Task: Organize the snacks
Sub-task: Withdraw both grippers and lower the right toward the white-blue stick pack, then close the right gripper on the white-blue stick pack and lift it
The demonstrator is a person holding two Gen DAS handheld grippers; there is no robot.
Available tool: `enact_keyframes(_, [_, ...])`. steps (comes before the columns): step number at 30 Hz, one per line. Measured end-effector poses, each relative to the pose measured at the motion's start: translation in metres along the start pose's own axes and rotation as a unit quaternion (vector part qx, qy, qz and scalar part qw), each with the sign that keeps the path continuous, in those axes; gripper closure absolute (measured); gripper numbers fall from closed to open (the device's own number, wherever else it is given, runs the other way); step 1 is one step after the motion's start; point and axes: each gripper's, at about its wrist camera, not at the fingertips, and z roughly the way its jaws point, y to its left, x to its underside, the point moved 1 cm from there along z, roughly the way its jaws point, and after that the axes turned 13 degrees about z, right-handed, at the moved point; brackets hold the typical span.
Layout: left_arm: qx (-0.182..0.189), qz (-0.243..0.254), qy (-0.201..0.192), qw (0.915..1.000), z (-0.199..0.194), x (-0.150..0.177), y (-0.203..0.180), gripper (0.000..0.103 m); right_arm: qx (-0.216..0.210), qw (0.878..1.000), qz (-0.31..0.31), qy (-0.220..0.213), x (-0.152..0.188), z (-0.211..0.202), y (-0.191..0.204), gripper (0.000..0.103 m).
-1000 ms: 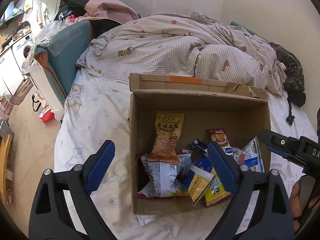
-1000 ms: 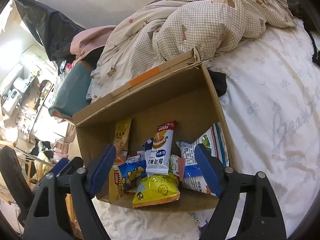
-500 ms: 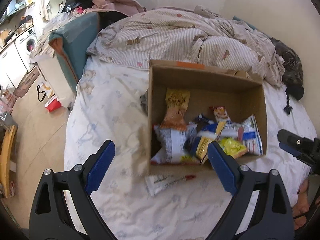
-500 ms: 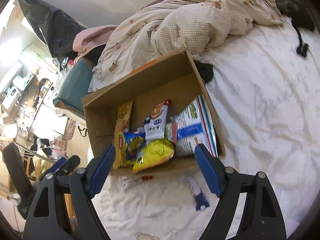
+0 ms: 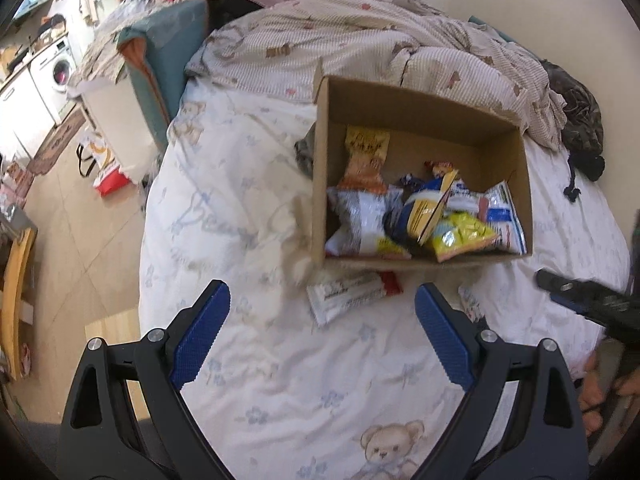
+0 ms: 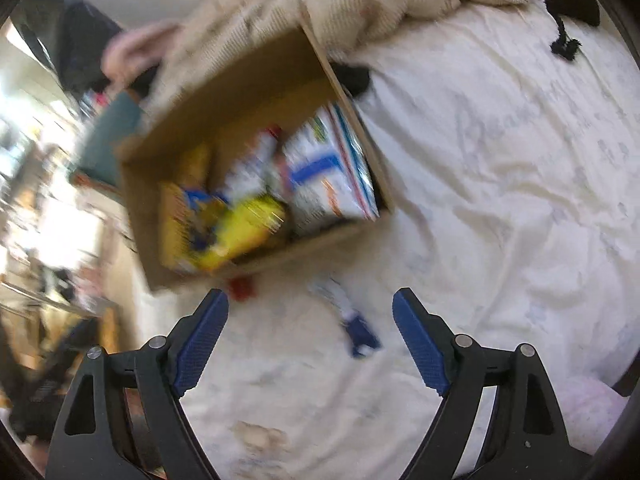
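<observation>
While our left gripper (image 5: 320, 336) and right gripper (image 6: 310, 340) both hang spread wide with nothing in them, the cardboard box (image 5: 320, 184) of snacks sits on the bed sheet (image 5: 240, 184) against the rumpled duvet (image 5: 360, 40). We've got a white-and-red packet (image 5: 348, 294) lying just outside its near wall, and a blue-ended packet (image 6: 352, 324) nearby, pretty blurry.

Blurred snack box (image 6: 256, 80) beyond parted claw (image 6: 310, 340)
</observation>
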Motion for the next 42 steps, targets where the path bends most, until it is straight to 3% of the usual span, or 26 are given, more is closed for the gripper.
enact_keyframes(9, [0.011,-0.034,0.016,0.9992,-0.001,0.014,0.016,0.011,0.151,0.985,-0.043,0.070,0.008,0.075,-0.003,0.016])
enact_keyframes(13, [0.014,-0.048,0.016,0.9986,0.002,0.013,0.023,0.011,0.188,0.972,-0.083,0.110,0.018,0.100,0.000,0.016])
enact_keyframes(17, [0.014,-0.051,0.017,0.9984,0.005,0.012,0.024,0.011,0.217,0.962,-0.122,0.108,0.023,0.111,0.003,0.017])
enact_keyframes(19, [0.019,-0.053,0.019,0.9982,0.006,0.012,0.024,0.011,0.213,0.965,-0.111,0.105,0.020,0.113,0.000,0.021])
enact_keyframes(22, [0.015,-0.046,0.020,0.9986,0.007,0.011,0.022,0.011,0.208,0.966,-0.120,0.099,0.020,0.112,0.002,0.041])
enact_keyframes(24, [0.013,-0.046,0.019,0.9987,0.007,0.011,0.022,0.011,0.202,0.965,-0.138,0.095,0.018,0.108,0.010,0.077])
enact_keyframes(25, [0.013,-0.046,0.019,0.9987,0.008,0.011,0.022,0.011,0.202,0.965,-0.142,0.094,0.017,0.106,0.011,0.082])
enact_keyframes(31, [0.000,-0.050,0.023,0.9985,0.012,0.012,0.027,0.011,0.154,0.976,-0.117,0.104,0.011,0.087,0.001,0.083])
enact_keyframes(34, [-0.012,-0.054,0.031,0.9980,0.016,0.015,0.032,0.011,0.091,0.988,-0.069,0.107,0.011,0.060,-0.009,0.083])
enact_keyframes(38, [-0.004,-0.074,0.054,0.9958,0.027,0.021,0.041,0.011,0.006,0.994,-0.018,0.109,0.006,0.031,-0.017,0.083])
enact_keyframes(42, [0.011,-0.101,0.090,0.9908,0.045,0.032,0.046,0.011,-0.027,0.994,-0.010,0.106,0.005,0.010,-0.013,0.083])
